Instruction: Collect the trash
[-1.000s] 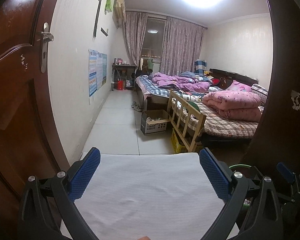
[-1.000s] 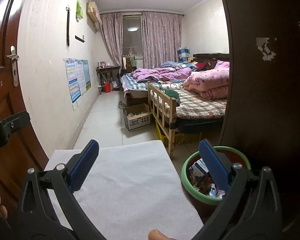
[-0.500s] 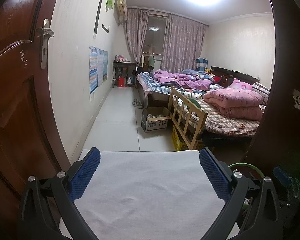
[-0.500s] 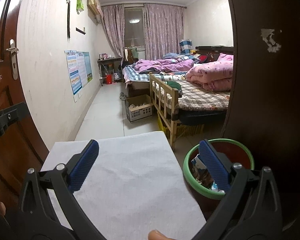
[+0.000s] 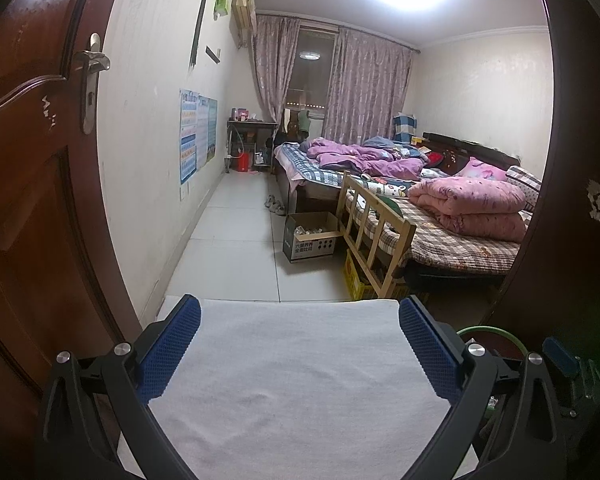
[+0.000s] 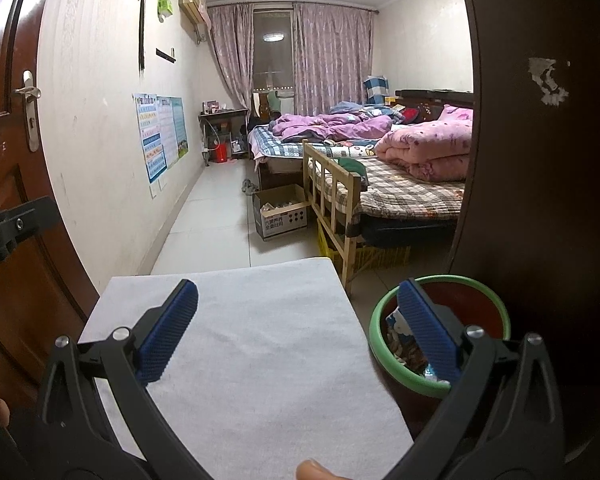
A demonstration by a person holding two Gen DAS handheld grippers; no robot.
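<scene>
Over the last second both views have lifted slightly, so more bedroom floor shows beyond the white counter (image 5: 284,380). The left hand-held gripper (image 5: 299,346) and the right hand-held gripper (image 6: 298,330) hold nothing, jaws wide apart. No trash lies between them; I judge collecting has not started. The green-rimmed trash bin (image 6: 380,344), already holding wrappers, sits right of the right one. The writing on the cardboard box (image 6: 282,220) ahead is unreadable.

Home bedroom, beds (image 5: 440,236) with quilts (image 5: 472,208), curtained window (image 6: 292,52), wooden door (image 5: 32,184)
</scene>
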